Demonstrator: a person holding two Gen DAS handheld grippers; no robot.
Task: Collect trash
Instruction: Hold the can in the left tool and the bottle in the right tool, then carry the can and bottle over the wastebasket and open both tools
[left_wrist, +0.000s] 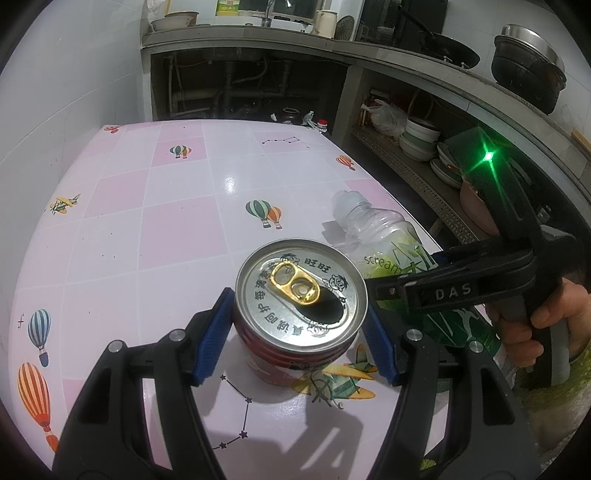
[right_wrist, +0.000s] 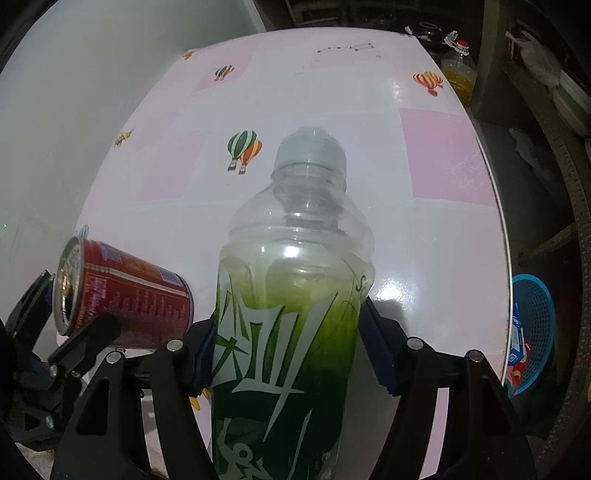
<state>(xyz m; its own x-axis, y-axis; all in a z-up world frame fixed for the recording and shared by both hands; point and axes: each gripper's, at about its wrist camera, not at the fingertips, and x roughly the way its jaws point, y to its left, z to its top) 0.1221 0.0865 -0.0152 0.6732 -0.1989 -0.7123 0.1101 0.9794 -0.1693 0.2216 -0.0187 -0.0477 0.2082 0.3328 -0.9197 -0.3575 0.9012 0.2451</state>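
Observation:
A red drink can (left_wrist: 301, 306) with a silver lid and gold pull tab stands on the pink tiled table (left_wrist: 177, 229). My left gripper (left_wrist: 299, 332) is shut on the can, its blue pads against both sides. A clear plastic bottle with a green label (right_wrist: 291, 295) stands just right of the can. My right gripper (right_wrist: 288, 347) is shut on the bottle, pads pressed to the label. The can also shows in the right wrist view (right_wrist: 122, 291), and the bottle in the left wrist view (left_wrist: 384, 243).
A blue plastic basket (right_wrist: 532, 332) sits below the table's right edge. An oil bottle (right_wrist: 460, 70) stands beyond the far corner. A kitchen counter (left_wrist: 406, 48) with pots runs behind, with stacked bowls (left_wrist: 421, 140) on a shelf under it.

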